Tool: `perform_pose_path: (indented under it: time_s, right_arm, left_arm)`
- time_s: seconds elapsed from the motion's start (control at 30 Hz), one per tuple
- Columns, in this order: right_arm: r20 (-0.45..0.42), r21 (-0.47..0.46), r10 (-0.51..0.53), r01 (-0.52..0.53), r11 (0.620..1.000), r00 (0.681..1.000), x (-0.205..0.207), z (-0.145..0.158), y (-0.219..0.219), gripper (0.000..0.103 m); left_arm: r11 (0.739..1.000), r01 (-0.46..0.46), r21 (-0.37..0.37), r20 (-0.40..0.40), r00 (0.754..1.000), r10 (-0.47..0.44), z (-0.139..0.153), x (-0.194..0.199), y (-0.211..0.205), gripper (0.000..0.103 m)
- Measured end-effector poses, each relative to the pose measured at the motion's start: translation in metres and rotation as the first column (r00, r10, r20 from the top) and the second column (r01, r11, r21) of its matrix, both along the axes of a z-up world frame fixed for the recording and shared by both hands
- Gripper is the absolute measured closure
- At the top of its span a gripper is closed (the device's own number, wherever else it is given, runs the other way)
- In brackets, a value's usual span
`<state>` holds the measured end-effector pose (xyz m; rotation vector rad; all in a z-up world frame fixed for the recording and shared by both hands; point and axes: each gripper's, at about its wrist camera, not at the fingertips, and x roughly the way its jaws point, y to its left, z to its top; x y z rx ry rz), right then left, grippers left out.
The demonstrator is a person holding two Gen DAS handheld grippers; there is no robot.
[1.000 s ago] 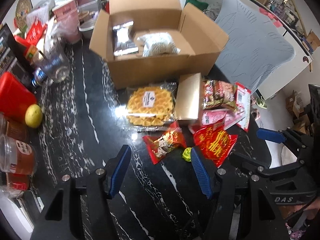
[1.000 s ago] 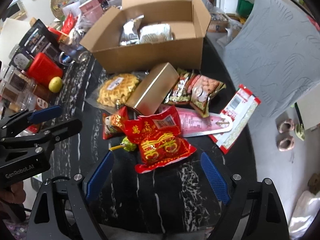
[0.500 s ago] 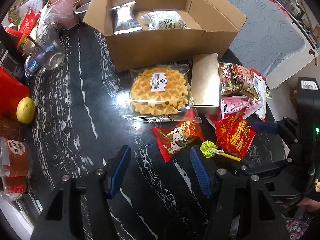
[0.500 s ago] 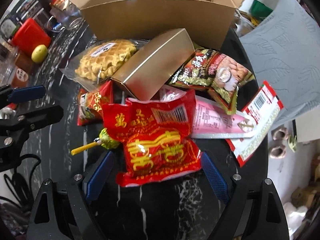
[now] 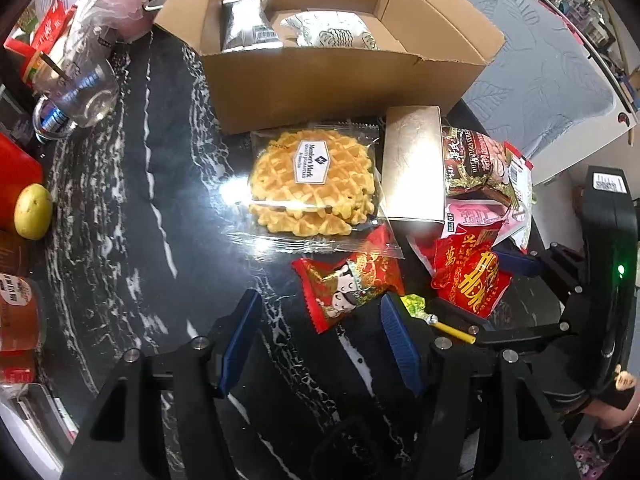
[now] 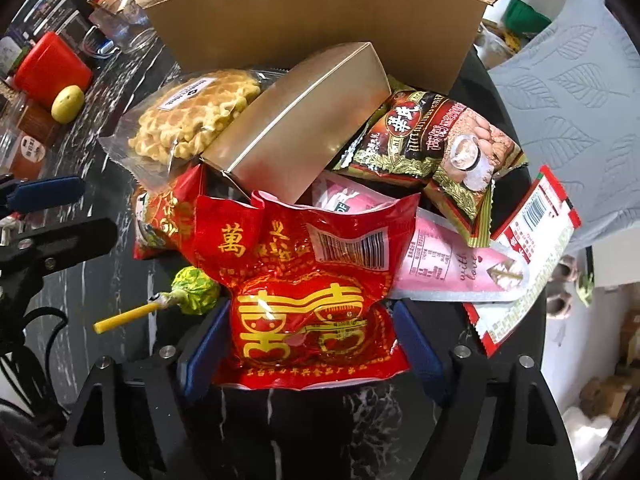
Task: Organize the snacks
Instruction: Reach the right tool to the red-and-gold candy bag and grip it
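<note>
An open cardboard box (image 5: 340, 76) stands at the back of the black marble table (image 5: 120, 220) and holds a silver pouch (image 5: 248, 20) and a white bag (image 5: 332, 32). In front lie a waffle pack (image 5: 316, 184), a gold box (image 5: 412, 164), a small red packet (image 5: 352, 284) and a green lollipop (image 6: 192, 292). My right gripper (image 6: 312, 344) is open, its jaws on either side of the big red snack bag (image 6: 304, 292), which lies on the table. My left gripper (image 5: 320, 336) is open and empty, just in front of the small red packet.
A brown nut bag (image 6: 436, 136), a pink packet (image 6: 444, 268) and a red-white packet (image 6: 528, 252) lie to the right. A glass mug (image 5: 76, 92), a lemon (image 5: 34, 210), a red container (image 6: 52, 68) and jars crowd the left edge. A grey chair (image 5: 540, 68) stands beyond the table.
Both grippers have moved forward toward the snacks. The right gripper's jaws now straddle the big red bag; the left has neared the small red packet. Both stayed open.
</note>
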<state>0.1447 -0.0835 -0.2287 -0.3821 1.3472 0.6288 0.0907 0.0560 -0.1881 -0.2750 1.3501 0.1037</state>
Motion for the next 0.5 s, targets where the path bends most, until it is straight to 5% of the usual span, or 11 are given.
perform_pose_path:
  time_s: [0.5]
  right_arm:
    - [-0.019, -0.012, -0.069, 0.069, 0.998, 0.997, 0.003, 0.006, -0.041, 0.027]
  left_arm:
    - [0.99, -0.061, -0.131, -0.04, 0.998, 0.056, -0.032, 0.027, -0.017, 0.042]
